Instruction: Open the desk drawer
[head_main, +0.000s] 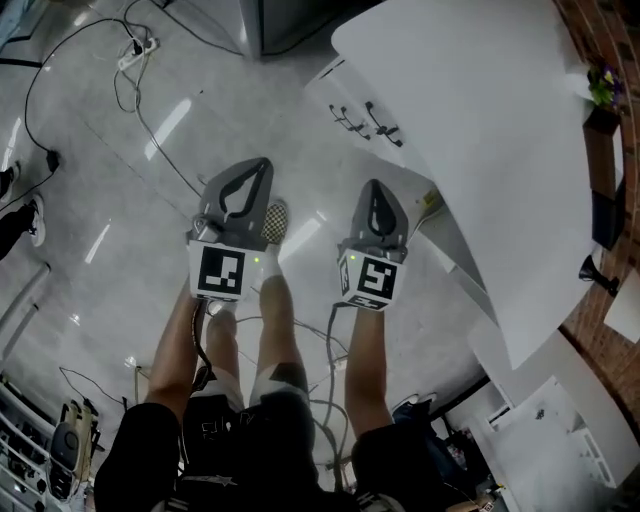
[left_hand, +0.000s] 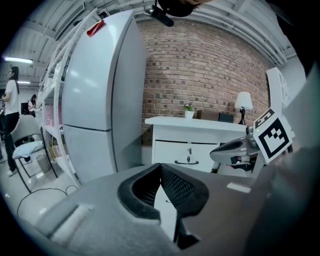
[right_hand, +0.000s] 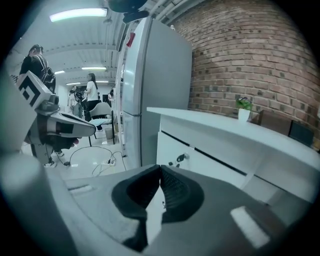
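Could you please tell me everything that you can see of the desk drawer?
The drawer is a white, smooth-looking panel in the front of the white desk, just under its top. It carries a dark curved handle, with a small dark lock or key above it. It looks shut, flush with the desk front, and nothing touches it.

The head view looks steeply down from above the person onto the floor (head_main: 110, 210), both tools and the white counter (head_main: 480, 120) at right. Each tool view rides just behind its own jaws, looking forward along them. The left tool (left_hand: 160, 167) view faces the counter front squarely, well apart; the right tool (right_hand: 160, 170) view looks along it obliquely — nearer. All 3 share the counter; the 2 tool views share the fridge (left_hand: 95, 90) and brick wall (left_hand: 200, 65).
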